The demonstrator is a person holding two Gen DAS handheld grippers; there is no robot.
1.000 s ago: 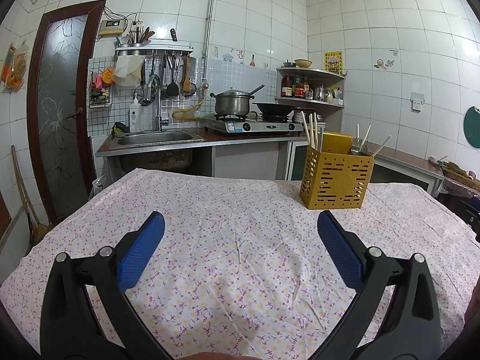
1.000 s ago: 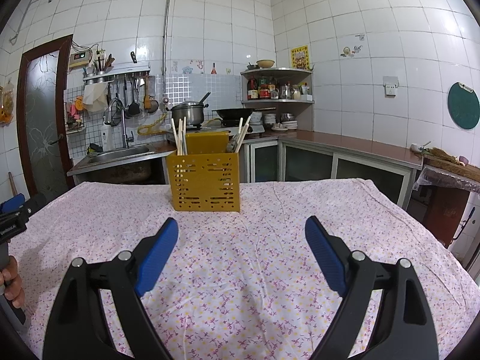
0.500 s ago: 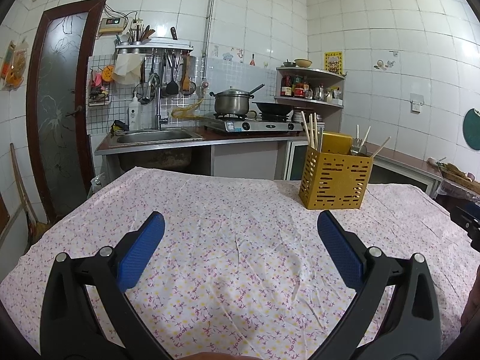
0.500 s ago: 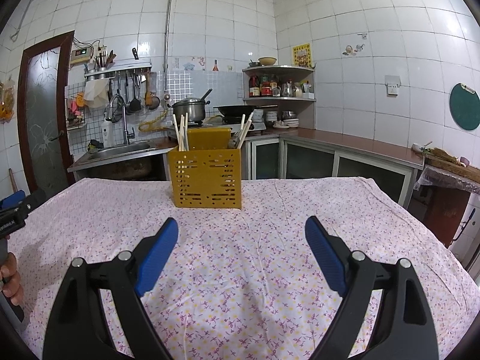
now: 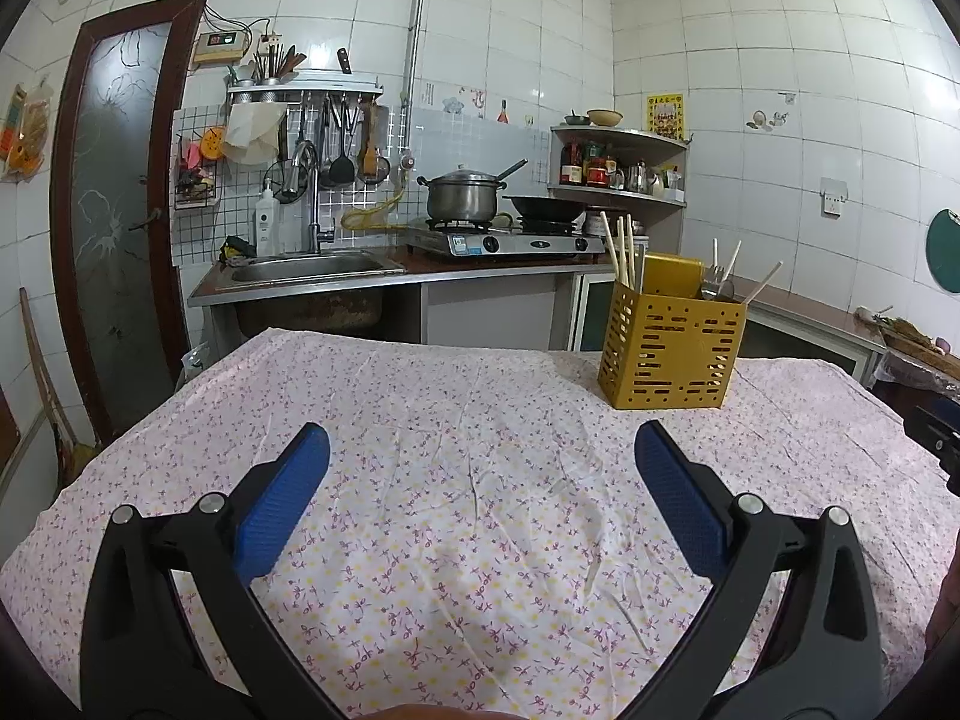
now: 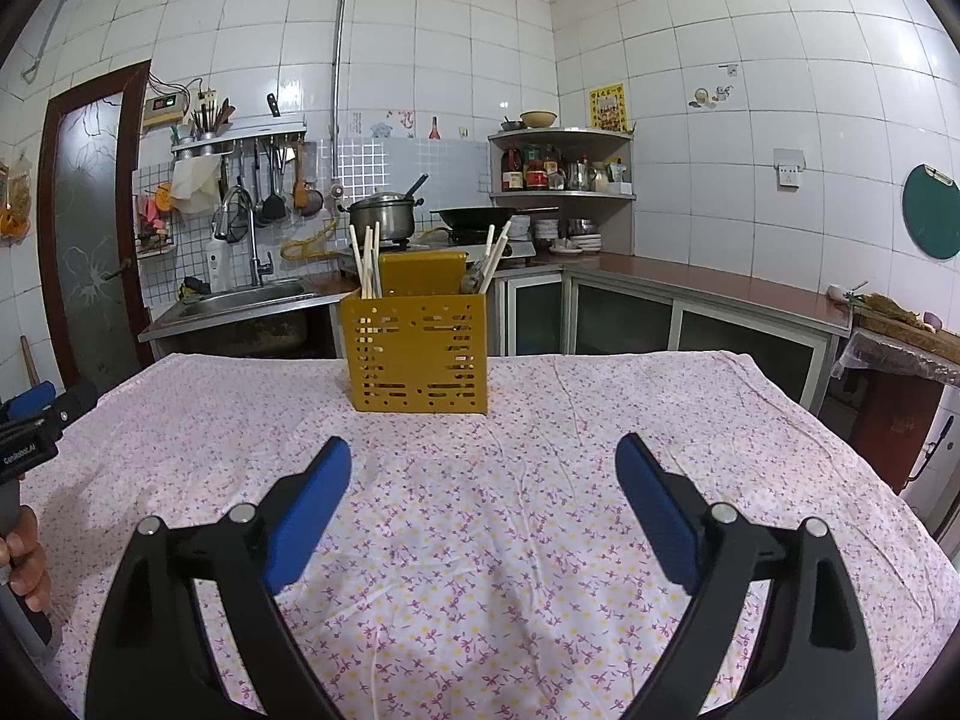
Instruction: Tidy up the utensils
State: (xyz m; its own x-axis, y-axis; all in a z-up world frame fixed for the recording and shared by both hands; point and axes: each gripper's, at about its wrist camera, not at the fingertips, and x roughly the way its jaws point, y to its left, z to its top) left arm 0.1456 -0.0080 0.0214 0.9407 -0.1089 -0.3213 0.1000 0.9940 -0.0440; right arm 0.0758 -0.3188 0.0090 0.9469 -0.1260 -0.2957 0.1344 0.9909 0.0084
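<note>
The left gripper (image 5: 482,450) hangs above the near part of a table covered with a floral tablecloth (image 5: 480,510). Its blue pads (image 5: 282,498) stand wide apart, and only bare cloth lies between them. It holds nothing.

The right gripper (image 6: 483,462) hangs above the same cloth. Its jaws are opening at this moment; the pads (image 6: 657,510) are already spread wide, with nothing between them and nothing gripped.

The task item, a yellow perforated utensil holder (image 6: 417,348), stands upright on the far part of the table, well apart from both grippers. In the right wrist view it sits near the centre line, slightly left of the gap between the fingers. In the left wrist view it sits far and to the right (image 5: 669,354).

Contents of the holder:
- Pale chopsticks (image 6: 367,261) stand in its left section, leaning slightly.
- Metal cutlery and further pale handles (image 6: 489,264) lean to the right in its right section. The exact pieces are too small to tell.
- A raised yellow panel rises at the back, between the two groups.

At the left edge of the right wrist view, part of the left gripper body and the person's hand (image 6: 24,564) around its handle are visible.

Beyond the table, a steel sink (image 5: 312,267) lies far left, and a gas stove carrying a lidded pot (image 5: 462,198) lies to its right.
</note>
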